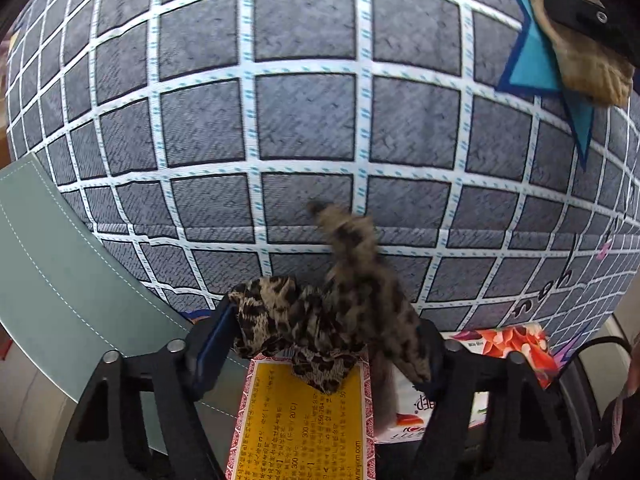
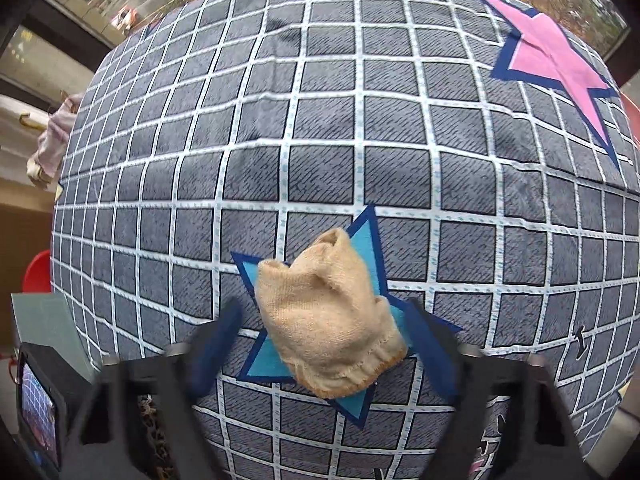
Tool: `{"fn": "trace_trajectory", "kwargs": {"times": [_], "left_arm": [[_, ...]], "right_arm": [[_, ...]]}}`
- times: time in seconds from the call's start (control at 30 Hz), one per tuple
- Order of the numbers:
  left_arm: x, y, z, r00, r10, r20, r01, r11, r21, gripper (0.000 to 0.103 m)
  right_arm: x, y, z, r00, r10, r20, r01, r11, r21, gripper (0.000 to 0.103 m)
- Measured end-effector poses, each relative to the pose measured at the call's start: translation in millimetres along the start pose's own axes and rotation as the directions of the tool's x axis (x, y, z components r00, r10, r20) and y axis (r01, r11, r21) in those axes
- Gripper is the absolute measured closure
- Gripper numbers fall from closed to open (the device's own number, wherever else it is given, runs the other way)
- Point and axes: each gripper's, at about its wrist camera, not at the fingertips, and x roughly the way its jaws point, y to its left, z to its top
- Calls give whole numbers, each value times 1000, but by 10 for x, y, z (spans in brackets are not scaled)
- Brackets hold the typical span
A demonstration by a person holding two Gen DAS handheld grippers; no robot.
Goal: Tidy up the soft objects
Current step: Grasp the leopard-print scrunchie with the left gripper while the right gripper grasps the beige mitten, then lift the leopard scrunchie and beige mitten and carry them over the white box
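Observation:
My left gripper is shut on a leopard-print cloth, bunched between the blue pads; part of it sticks up, blurred, at the near edge of the grey checked bedspread. A tan knitted sock lies on a blue star patch of the bedspread. My right gripper is open, its fingers on either side of the sock. The sock and the right gripper's finger over it also show at the top right of the left wrist view.
A yellow and red printed box and a floral packet lie below the left gripper. A pale green panel stands at the left. A pink star patch is far right on the bedspread. A pink cloth lies off its left edge.

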Motion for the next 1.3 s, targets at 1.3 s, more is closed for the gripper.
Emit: {"fn": "trace_trajectory", "kwargs": {"times": [1.3], "left_arm": [[-1612, 154, -1658, 781, -170, 600, 1, 962, 271, 65]], "right_arm": [[-1431, -331, -1426, 974, 154, 164, -186, 962, 202, 71]]}}
